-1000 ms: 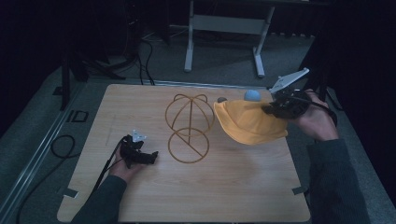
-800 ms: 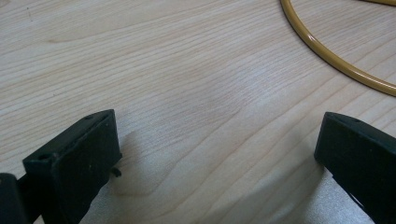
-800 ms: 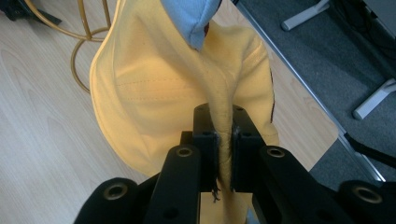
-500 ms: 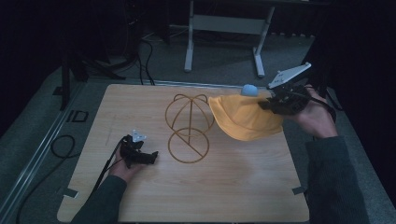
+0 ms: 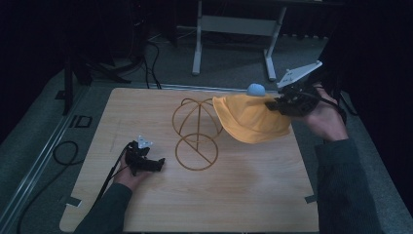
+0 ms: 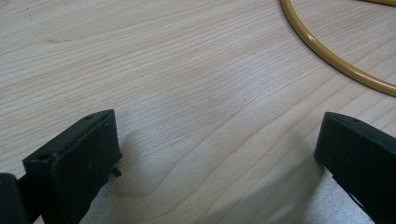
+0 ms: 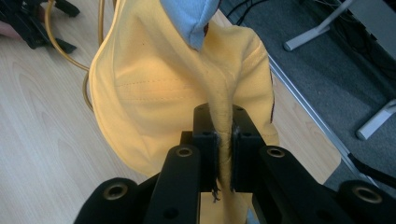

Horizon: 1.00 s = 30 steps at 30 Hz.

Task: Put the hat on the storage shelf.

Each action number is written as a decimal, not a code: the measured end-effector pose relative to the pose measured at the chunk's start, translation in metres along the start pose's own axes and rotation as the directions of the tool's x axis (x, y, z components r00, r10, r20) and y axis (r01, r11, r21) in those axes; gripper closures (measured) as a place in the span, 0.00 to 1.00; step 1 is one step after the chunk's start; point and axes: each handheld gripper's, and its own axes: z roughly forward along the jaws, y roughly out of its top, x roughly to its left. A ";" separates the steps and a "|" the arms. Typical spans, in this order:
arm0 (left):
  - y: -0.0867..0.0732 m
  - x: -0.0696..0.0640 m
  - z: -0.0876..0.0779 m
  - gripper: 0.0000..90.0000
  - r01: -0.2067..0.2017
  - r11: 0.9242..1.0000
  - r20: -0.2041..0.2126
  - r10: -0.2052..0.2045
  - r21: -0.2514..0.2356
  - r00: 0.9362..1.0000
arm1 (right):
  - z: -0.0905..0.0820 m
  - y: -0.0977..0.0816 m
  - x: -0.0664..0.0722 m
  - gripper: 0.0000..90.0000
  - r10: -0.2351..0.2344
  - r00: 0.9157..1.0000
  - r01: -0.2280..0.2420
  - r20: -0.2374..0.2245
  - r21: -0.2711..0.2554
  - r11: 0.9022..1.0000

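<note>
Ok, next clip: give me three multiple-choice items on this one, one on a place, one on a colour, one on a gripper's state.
1. Where is the wire stand?
A. in the middle of the table
B. on the floor
C. in the left gripper

2. What colour is the cloth cap?
A. red
B. yellow
C. green

3. How is the right gripper?
A. open above the table
B. lying on the table
C. shut on the cap

Answers:
1 A, the high view shows the stand upright at mid-table, apart from the left gripper.
2 B, the cap is yellow, with a pale blue part at its top.
3 C, the right gripper view shows its jaws pinching a fold of the cap.
</note>
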 end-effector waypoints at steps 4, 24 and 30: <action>0.000 0.000 0.000 0.00 0.000 1.000 0.000 0.000 0.000 1.000 | 0.001 0.006 0.001 0.93 -0.008 1.000 0.008 -0.004 -0.013 1.000; 0.000 0.000 0.000 0.00 0.003 1.000 0.000 -0.003 -0.004 1.000 | 0.005 0.030 0.013 0.93 -0.057 0.998 0.057 -0.012 -0.023 0.998; 0.000 0.000 0.000 0.00 0.003 1.000 0.000 -0.003 -0.004 1.000 | 0.006 0.035 0.016 0.93 -0.068 0.998 0.068 -0.014 -0.027 0.997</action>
